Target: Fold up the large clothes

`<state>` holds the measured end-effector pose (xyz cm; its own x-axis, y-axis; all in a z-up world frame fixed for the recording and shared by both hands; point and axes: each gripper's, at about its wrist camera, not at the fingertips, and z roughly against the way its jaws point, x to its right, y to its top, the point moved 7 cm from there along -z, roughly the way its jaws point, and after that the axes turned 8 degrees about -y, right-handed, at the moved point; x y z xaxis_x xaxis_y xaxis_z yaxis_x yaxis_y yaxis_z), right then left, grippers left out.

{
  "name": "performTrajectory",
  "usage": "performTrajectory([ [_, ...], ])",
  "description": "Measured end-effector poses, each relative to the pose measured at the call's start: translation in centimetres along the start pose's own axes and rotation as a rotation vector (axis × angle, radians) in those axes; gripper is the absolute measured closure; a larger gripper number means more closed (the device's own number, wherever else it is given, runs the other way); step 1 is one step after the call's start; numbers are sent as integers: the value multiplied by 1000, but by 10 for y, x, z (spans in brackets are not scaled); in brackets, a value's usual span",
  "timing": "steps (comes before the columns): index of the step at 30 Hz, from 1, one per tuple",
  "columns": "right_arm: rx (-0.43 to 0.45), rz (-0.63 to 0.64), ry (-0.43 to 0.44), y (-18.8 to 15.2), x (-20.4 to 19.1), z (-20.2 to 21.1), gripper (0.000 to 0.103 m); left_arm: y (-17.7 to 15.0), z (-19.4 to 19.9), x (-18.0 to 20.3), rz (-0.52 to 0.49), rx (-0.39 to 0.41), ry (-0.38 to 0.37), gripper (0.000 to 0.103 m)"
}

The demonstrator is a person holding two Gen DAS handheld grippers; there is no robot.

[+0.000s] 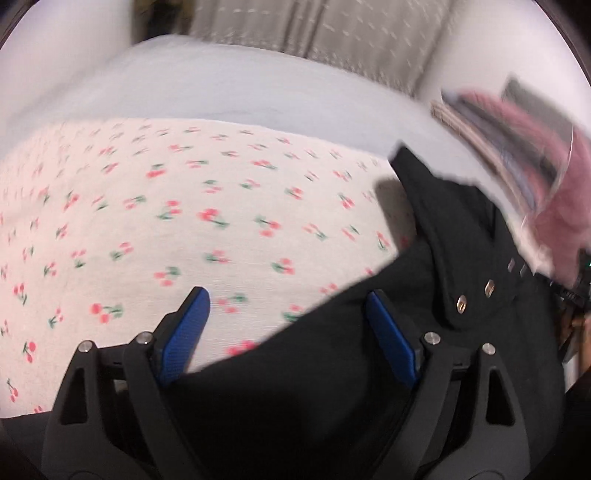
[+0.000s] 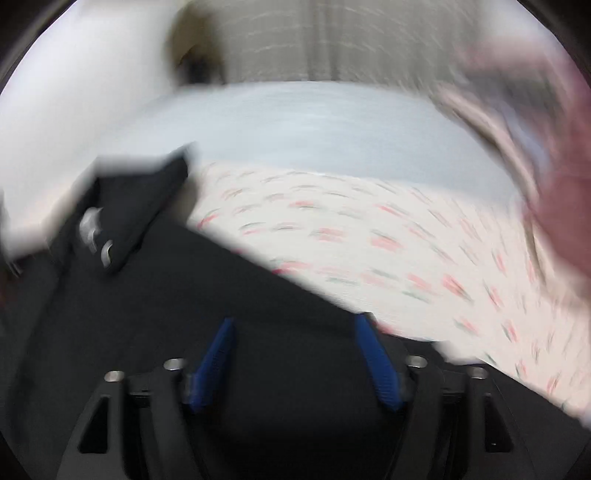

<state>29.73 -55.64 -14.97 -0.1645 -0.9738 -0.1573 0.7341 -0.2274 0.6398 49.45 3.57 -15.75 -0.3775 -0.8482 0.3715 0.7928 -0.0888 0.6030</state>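
A black garment (image 1: 332, 369) with metal snaps (image 1: 461, 305) on a flap lies on a white cloth printed with red cherries (image 1: 166, 221). My left gripper (image 1: 287, 293) stands open over the garment's left edge. Its right pad hangs over the black fabric and its left pad over the cherry cloth. In the blurred right wrist view the same black garment (image 2: 166, 295) fills the lower left, its snaps (image 2: 105, 254) at the far left. My right gripper (image 2: 295, 320) is open, its blue pads apart above the black fabric near its edge against the cherry cloth (image 2: 369, 240).
A pale blue sheet (image 1: 258, 85) covers the bed beyond the cherry cloth. At the right edge sits a pile of clothes with a pink fluffy piece (image 1: 554, 177), a pink blur (image 2: 554, 147) in the right wrist view. Light curtains (image 1: 332, 29) hang behind.
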Motion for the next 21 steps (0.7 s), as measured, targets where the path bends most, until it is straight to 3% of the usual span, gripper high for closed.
performTrajectory([
  [1, -4, -68, 56, 0, 23, 8, 95, 1, 1, -5, -2, -3, 19, 16],
  [2, -12, -131, 21, -4, 59, 17, 83, 1, 4, -11, 3, -5, 46, 16],
  [3, -28, -167, -180, -14, 99, 23, 70, 1, 9, -18, 31, -2, 61, 16],
  [4, -28, -197, -271, -22, 124, 30, 70, 2, 15, -23, 56, 2, 81, 16],
  [6, -10, -303, -311, -41, 167, 59, 65, -2, 26, -25, 60, 2, 163, 16],
  [7, -7, -310, -373, -46, 176, 71, 55, -5, 33, -19, 49, 2, 200, 16],
  [8, 4, -287, -421, -49, 179, 79, 52, -7, 40, -11, 36, 12, 198, 16],
  [9, 34, -235, -458, -50, 174, 90, 42, -13, 47, 11, 8, 29, 169, 14],
  [10, 52, -207, -467, -51, 167, 96, 28, -19, 51, 32, -24, 39, 143, 12],
  [11, 84, -154, -463, -51, 147, 103, 24, -23, 52, 46, -52, 45, 129, 2],
  [14, 112, -25, -416, -56, 95, 98, 20, -55, 49, 85, -145, 32, 138, 1],
  [16, 62, 79, -451, -72, 82, 84, 20, -85, 31, 88, -156, -78, 170, 1],
  [17, 39, 80, -469, -83, 93, 82, 20, -100, 29, 82, -158, -113, 187, 0],
  [19, 41, -26, -470, -90, 126, 93, 20, -109, 48, 73, -135, -75, 193, 1],
  [21, 25, -229, -565, -118, 203, 122, 18, -120, 70, 58, -107, -72, 210, 1],
])
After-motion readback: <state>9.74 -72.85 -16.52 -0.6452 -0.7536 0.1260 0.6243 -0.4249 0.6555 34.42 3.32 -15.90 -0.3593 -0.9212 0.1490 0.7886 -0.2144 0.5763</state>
